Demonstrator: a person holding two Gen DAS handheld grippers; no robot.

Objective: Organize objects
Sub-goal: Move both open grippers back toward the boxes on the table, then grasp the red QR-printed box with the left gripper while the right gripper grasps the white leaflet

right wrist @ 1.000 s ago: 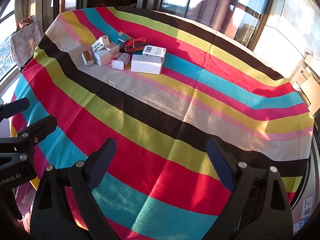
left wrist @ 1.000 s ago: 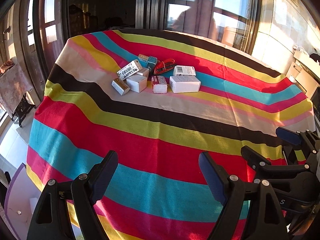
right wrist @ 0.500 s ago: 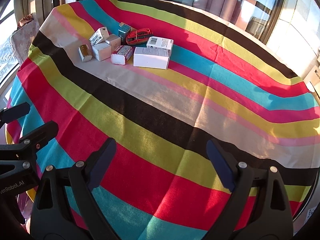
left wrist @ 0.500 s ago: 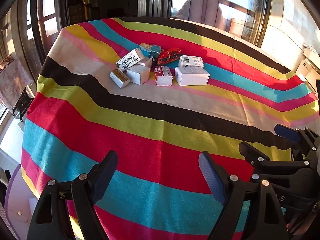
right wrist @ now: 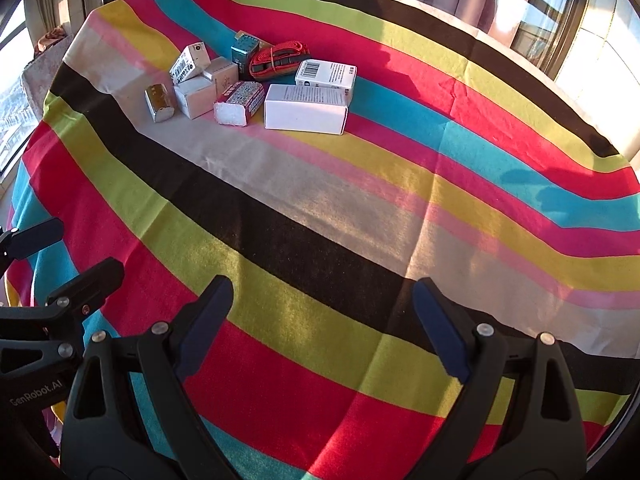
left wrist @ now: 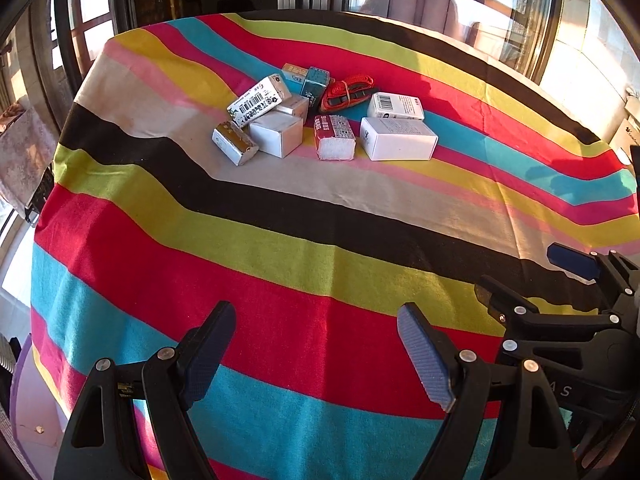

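A cluster of small boxes lies at the far side of the striped tablecloth (left wrist: pixel 280 248): a large white box (left wrist: pixel 398 139) (right wrist: pixel 306 109), a barcode box (left wrist: pixel 396 106) (right wrist: pixel 326 74), a red patterned pack (left wrist: pixel 334 137) (right wrist: pixel 239 103), a white cube box (left wrist: pixel 276 134) (right wrist: pixel 196 96), a silver pack (left wrist: pixel 234 143) (right wrist: pixel 160 102), a tilted barcode box (left wrist: pixel 259 99) (right wrist: pixel 189 62), a teal box (left wrist: pixel 314 84) (right wrist: pixel 244 55) and a red strap bundle (left wrist: pixel 348 88) (right wrist: pixel 278 58). My left gripper (left wrist: pixel 316 354) and right gripper (right wrist: pixel 322 330) are open and empty, well short of the cluster.
The table is round and its cloth (right wrist: pixel 360 200) drops off at the near and left edges. Windows (left wrist: pixel 500 12) and a dark door frame stand behind the table. The right gripper also shows in the left wrist view (left wrist: pixel 560 292), close beside the left one.
Both grippers have moved forward and up over the table, so the cluster of boxes looks nearer and larger. Both stay open. No object has moved.
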